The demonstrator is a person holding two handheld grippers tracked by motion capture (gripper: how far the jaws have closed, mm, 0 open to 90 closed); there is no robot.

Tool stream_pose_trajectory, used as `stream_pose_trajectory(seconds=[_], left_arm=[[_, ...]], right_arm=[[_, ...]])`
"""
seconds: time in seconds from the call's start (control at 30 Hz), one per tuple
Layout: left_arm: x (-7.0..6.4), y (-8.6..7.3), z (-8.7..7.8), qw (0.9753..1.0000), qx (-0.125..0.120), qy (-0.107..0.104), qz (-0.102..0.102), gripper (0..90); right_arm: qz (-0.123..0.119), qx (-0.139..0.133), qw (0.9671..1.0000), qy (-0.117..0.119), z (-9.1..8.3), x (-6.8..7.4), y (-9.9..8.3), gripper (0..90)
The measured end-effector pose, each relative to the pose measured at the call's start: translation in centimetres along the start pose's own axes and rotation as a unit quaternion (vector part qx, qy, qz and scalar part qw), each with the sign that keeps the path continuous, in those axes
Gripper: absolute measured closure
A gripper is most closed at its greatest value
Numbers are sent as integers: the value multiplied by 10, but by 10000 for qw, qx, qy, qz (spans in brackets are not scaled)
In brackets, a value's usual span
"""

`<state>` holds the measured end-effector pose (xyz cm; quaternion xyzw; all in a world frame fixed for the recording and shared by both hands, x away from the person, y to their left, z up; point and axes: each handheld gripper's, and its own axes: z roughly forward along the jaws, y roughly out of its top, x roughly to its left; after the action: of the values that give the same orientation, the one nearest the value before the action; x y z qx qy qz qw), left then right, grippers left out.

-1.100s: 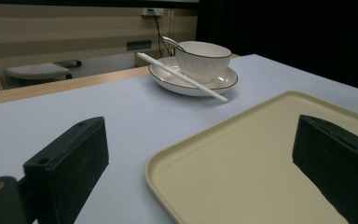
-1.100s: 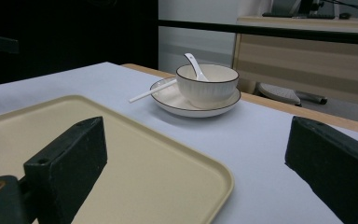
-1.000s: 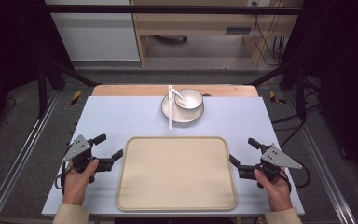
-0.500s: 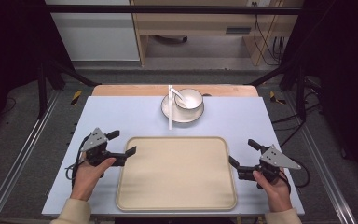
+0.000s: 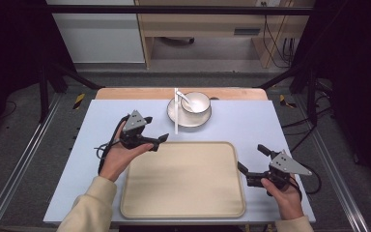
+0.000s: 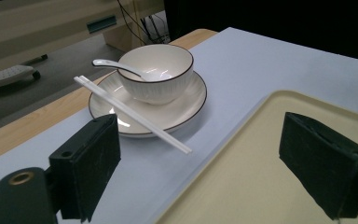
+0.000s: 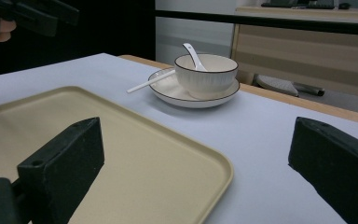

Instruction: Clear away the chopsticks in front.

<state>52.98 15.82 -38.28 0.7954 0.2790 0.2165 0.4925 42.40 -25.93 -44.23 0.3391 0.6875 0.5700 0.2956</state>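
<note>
While both pairs of jaws stood wide apart and empty, a white bowl [image 5: 196, 102] with a thin dark rim sat on a matching saucer [image 5: 189, 118] just beyond the far edge of the cream tray [image 5: 182, 180]. A white spoon [image 5: 185, 98] lay in the bowl, and white chopsticks [image 5: 176, 111] rested across the saucer's left rim, their tips reaching toward the tray. The left gripper [image 5: 155, 133] hovered over the tray's far left corner, the saucer near and ahead of it. The right gripper [image 5: 252, 158] sat beside the tray's right edge, well apart from the saucer.
</note>
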Motion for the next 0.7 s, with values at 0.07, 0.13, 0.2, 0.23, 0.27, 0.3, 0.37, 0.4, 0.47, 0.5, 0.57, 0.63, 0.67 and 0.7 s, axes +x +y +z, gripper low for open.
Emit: stream_pose_trajectory(seconds=[0.07, 0.13, 0.2, 0.23, 0.27, 0.3, 0.37, 0.4, 0.47, 0.5, 0.57, 0.63, 0.67, 0.7], left_arm=[[-1, 7, 8, 10000, 38, 27, 46, 140], [-2, 14, 15, 9998, 94, 124, 122, 156], [-2, 21, 21, 9996, 124, 221, 112, 166], [-2, 25, 23, 9995, 93, 274, 112, 170], [-1, 28, 24, 9995, 58, 305, 101, 172], [-1, 31, 26, 9993, 61, 349, 92, 183], [0, 37, 28, 9989, 46, 451, 115, 191], [0, 40, 29, 9988, 27, 466, 114, 195], [2, 44, 32, 9984, 14, 545, 113, 196], [3, 45, 33, 9983, 37, 574, 91, 197], [5, 46, 36, 9981, 54, 614, 23, 219], [9, 47, 39, 9972, 131, 728, 55, 230], [11, 47, 40, 9968, 135, 784, 17, 241], [12, 47, 41, 9962, 144, 854, -8, 250]], right_arm=[[29, -2, 10000, -11, -1, 0, 0, 38], [33, -6, 10000, -12, -1, -1, 0, 38], [45, -28, 10000, -15, -1, -1, 1, 38], [51, -32, 10000, -18, -1, -1, 1, 38], [63, -31, 10000, -21, -2, -1, 1, 38], [66, -30, 10000, -25, -2, -2, 1, 38], [75, -30, 10000, -42, -2, -3, 1, 38], [97, -35, 9999, -48, -2, -3, 1, 38], [104, -27, 9999, -54, -3, -3, 1, 39], [107, -27, 9999, -60, -3, -3, 1, 39], [108, -41, 9999, -73, -3, -4, 1, 39], [132, -51, 9999, -81, -3, -4, 1, 39], [133, -55, 9999, -79, -3, -4, 1, 39], [126, -59, 9999, -71, -3, -4, 1, 39]])
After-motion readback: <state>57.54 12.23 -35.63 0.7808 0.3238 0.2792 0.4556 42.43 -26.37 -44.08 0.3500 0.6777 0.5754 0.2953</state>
